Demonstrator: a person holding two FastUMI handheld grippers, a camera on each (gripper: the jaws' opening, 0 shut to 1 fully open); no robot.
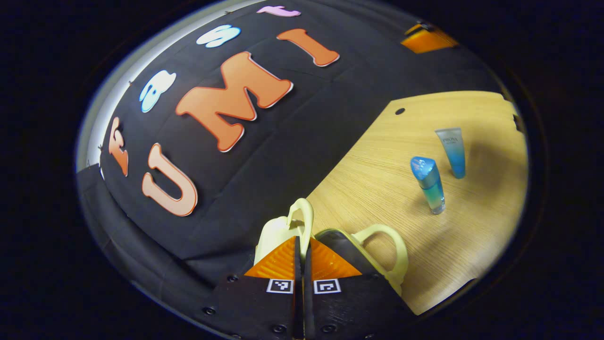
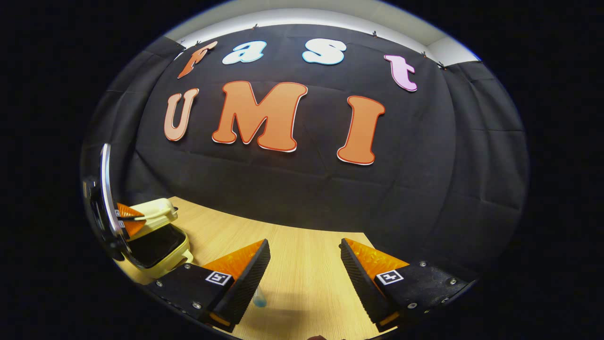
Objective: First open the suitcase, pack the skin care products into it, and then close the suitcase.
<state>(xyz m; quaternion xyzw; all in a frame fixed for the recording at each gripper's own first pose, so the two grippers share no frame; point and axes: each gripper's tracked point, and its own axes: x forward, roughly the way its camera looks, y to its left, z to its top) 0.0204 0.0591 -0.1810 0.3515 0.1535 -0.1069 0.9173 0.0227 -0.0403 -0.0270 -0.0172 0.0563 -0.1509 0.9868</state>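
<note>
Suitcase (image 1: 283, 231): small pale-yellow case at the near-left corner of the wooden table (image 1: 377, 179), lid tipped up, dark interior exposed in the right gripper view at 8 o'clock (image 2: 155, 243). Left gripper (image 1: 302, 255) is clenched, fingers almost together on the lid's yellow handle loop; looks like a pinch on it, holding the lid up. A second yellow handle sits just beside, at 3 o'clock from the fingertips.

Skin care products: blue capped bottle (image 1: 428, 185) standing upright, and a clear-blue tube (image 1: 452, 151) standing just behind it, both at 2 o'clock from the left gripper, well apart from the case. Long axes vertical.

Right gripper (image 2: 304, 264) is released, jaws wide apart, hovering over the table; something blue (image 2: 258, 298) peeks beside its left finger at 6 o'clock, likely one of the products. Right hand looks nearer to them.

Judgement: open step about done, packing next. Bare table between products and case; table edge close to the case.
</note>
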